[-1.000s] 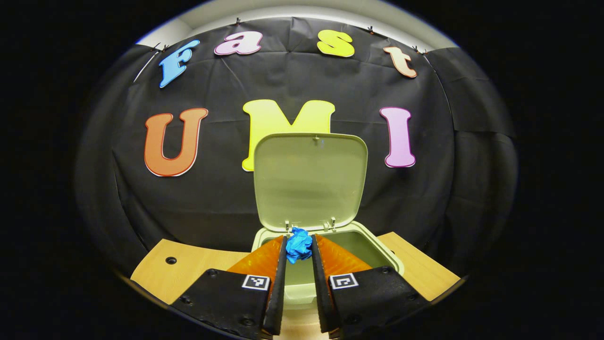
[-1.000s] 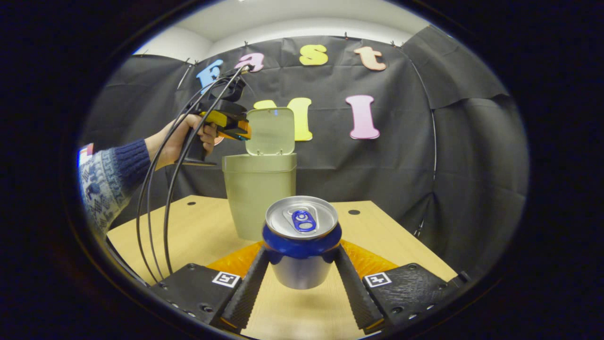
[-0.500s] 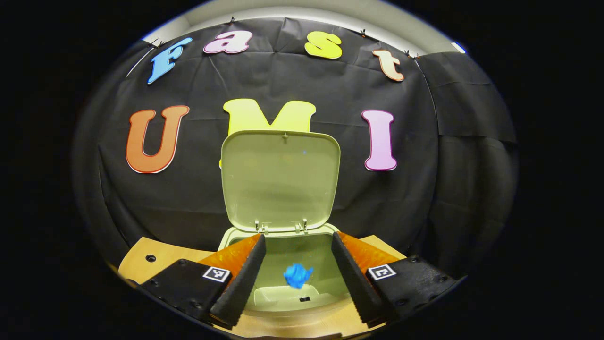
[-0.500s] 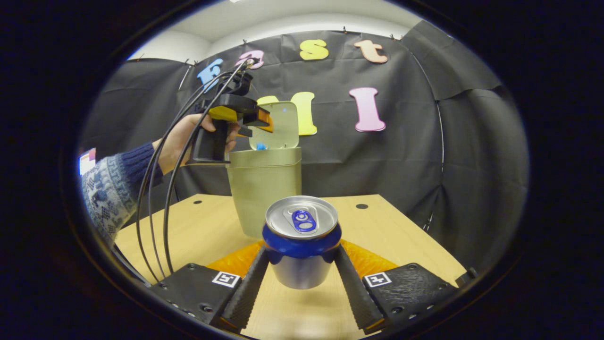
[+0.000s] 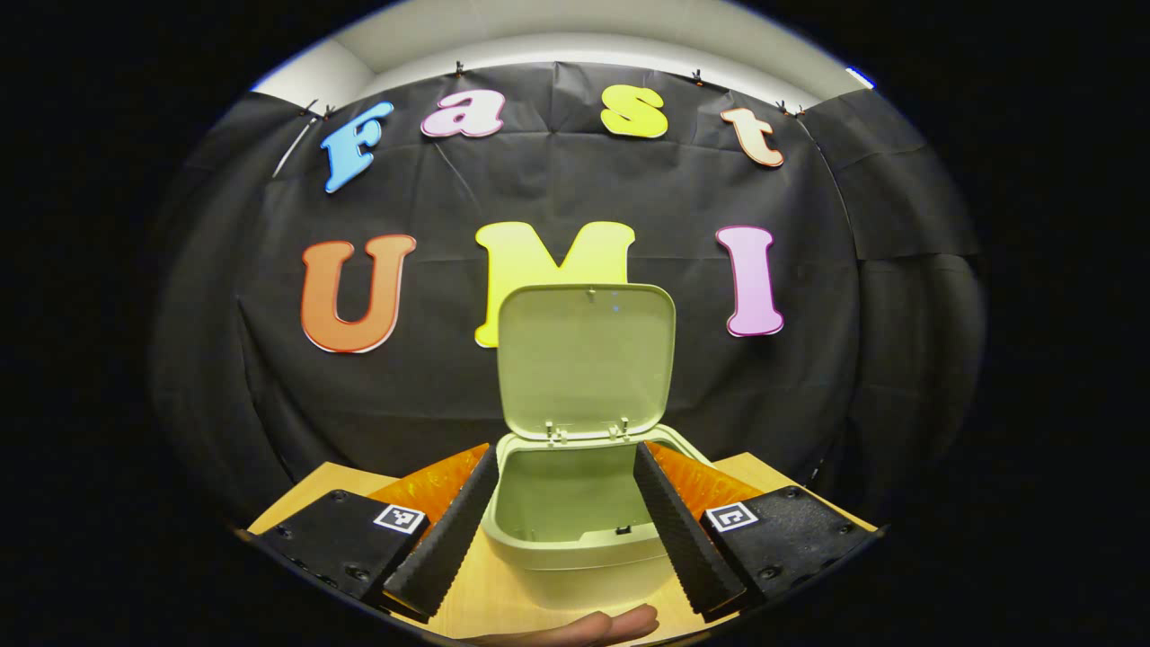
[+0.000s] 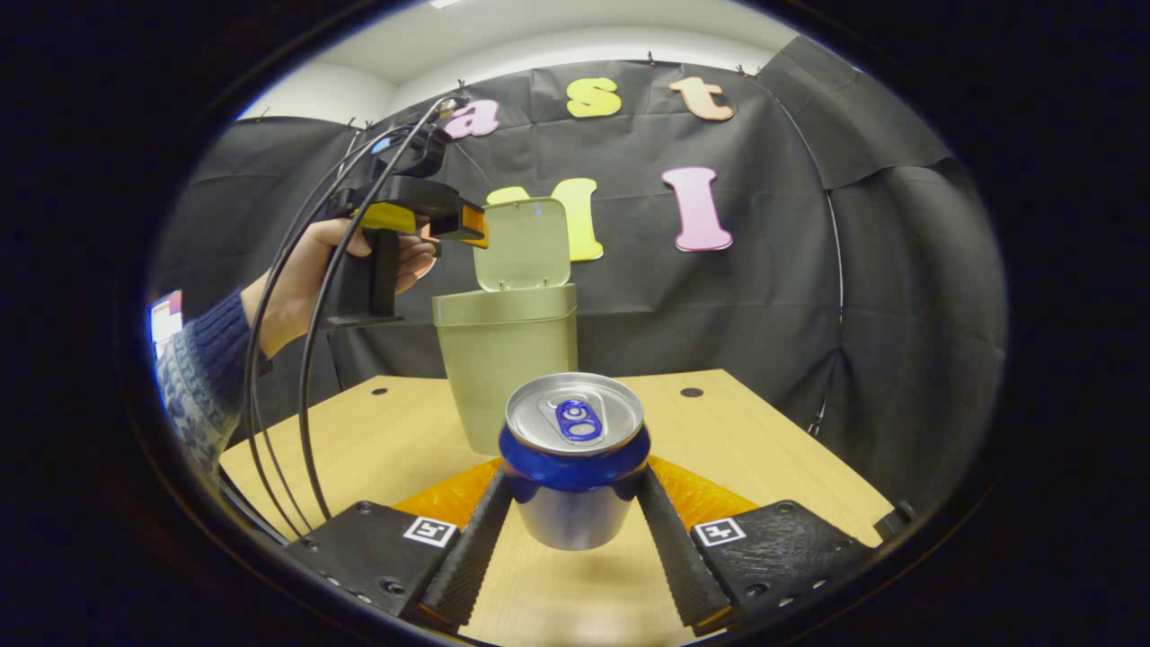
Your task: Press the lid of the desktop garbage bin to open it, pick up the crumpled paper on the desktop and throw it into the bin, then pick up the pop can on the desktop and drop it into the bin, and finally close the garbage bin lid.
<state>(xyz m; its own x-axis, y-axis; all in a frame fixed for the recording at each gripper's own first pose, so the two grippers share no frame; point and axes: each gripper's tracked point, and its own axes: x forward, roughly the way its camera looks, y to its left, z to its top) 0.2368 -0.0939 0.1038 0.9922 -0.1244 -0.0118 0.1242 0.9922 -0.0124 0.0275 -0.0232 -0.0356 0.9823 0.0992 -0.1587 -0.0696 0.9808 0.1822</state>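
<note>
The pale green bin (image 5: 575, 548) stands right in front of my left gripper (image 5: 564, 452), its lid (image 5: 586, 359) upright on the rear hinge. The left gripper is open and holds nothing, its fingers spread just above the bin's front rim. In the right gripper view, my right gripper (image 6: 573, 476) is shut on the blue and silver pop can (image 6: 573, 454), held upright a little above the wooden table (image 6: 764, 449). Farther back there stand the bin (image 6: 508, 359) and its raised lid (image 6: 524, 244), with the left gripper (image 6: 474, 229) beside the lid in a hand (image 6: 314, 270).
Black cables (image 6: 296, 377) hang from the left gripper down past the table's left edge. A fingertip (image 5: 584, 626) shows at the bottom of the left gripper view. The tabletop has small round holes (image 6: 691, 392) near the back. Black cloth closes off the back and sides.
The left gripper opened and the blue crumpled paper fell into the bin, out of sight. The left gripper then drew back slightly. The right gripper kept hold of the can.
</note>
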